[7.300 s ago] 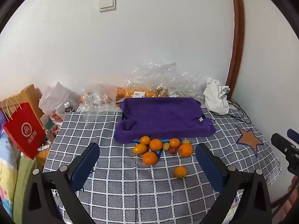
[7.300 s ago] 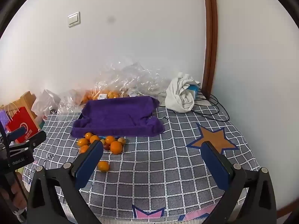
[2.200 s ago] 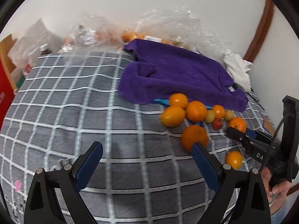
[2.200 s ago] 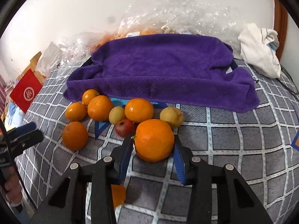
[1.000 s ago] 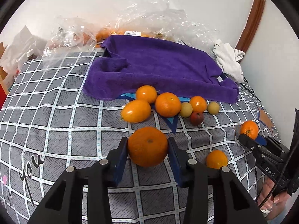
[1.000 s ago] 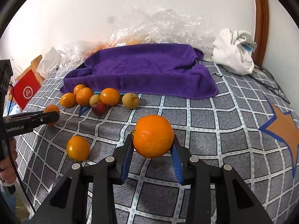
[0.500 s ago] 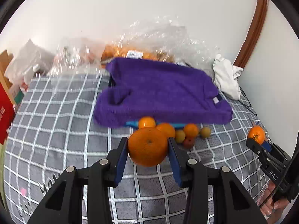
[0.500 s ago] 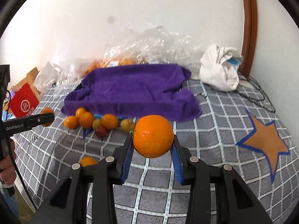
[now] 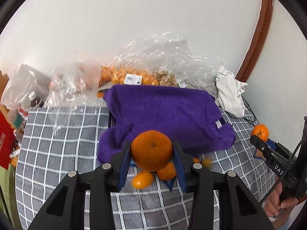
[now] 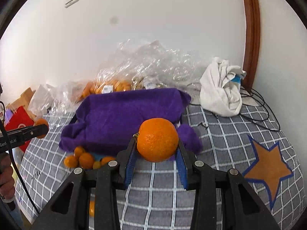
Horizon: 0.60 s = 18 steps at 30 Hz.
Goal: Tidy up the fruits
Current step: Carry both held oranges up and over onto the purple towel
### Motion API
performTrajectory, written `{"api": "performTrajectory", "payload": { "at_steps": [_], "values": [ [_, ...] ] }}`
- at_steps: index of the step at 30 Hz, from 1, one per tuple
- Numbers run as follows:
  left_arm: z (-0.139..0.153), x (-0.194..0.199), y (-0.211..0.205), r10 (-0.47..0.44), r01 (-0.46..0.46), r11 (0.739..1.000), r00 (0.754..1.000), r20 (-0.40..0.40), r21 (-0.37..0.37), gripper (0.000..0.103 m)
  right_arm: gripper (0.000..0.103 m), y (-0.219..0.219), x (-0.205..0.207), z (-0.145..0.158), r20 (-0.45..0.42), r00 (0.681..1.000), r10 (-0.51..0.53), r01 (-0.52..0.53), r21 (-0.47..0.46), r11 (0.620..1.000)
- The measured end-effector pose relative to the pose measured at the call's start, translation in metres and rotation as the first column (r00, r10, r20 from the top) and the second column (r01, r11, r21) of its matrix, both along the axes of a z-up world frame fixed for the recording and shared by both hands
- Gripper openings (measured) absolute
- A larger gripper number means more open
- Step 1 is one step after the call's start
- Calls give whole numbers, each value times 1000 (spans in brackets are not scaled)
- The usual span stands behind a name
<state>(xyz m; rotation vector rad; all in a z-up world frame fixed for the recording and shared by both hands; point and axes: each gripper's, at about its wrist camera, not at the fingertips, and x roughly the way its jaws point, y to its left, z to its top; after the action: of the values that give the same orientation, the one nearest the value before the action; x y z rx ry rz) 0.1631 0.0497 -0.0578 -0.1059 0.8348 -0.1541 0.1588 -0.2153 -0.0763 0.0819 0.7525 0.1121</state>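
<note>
Left wrist view: the left gripper (image 9: 151,157) is seen pointed downward over the checked cloth (image 9: 57,153), its blue pads closed narrowly on a large orange (image 9: 151,150), which is held clear of the cloth in front of the purple towel (image 9: 165,115). At about 6 o'clock from that orange, a few loose oranges (image 9: 143,179) are seen lying on the cloth, partly hidden by the fingers. At 3 o'clock the right gripper (image 9: 258,140) is seen from the side, gripped by a hand (image 9: 276,207) at the lower right edge, with a second orange (image 9: 260,132) held at its tip; the letters "DAS" are read on its finger. A barcode label (image 9: 133,80) is seen on the clear bag of small fruit (image 9: 134,76) at 12 o'clock, its print too small to be read. Right wrist view: the right gripper (image 10: 156,153) is likewise angled downward, and its pads are clamped on the second orange (image 10: 157,140) above the cloth, before the towel's near edge. At 9 o'clock the left gripper (image 10: 41,129) is seen, and part of the lettering "GenRobot.AI" is made out along it.
</note>
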Motion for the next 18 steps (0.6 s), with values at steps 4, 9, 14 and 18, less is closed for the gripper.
{"api": "performTrajectory", "payload": {
  "at_steps": [4,9,14,18],
  "values": [
    [6,18,2,-6,6,1000,1000,9,10,40,38,0,17,1,-2,1000,-10,10,10,1000],
    [7,42,2,-11,11,1000,1000,8,12,40,38,3,40,-1,-12,1000,-11,11,-6,1000],
    [1,69,2,-7,7,1000,1000,-7,11,40,38,7,64,-5,-15,1000,1,-2,-14,1000],
    [-3,91,-1,-8,8,1000,1000,-21,12,40,38,12,83,-8,-17,1000,9,-10,-19,1000]
  ]
}}
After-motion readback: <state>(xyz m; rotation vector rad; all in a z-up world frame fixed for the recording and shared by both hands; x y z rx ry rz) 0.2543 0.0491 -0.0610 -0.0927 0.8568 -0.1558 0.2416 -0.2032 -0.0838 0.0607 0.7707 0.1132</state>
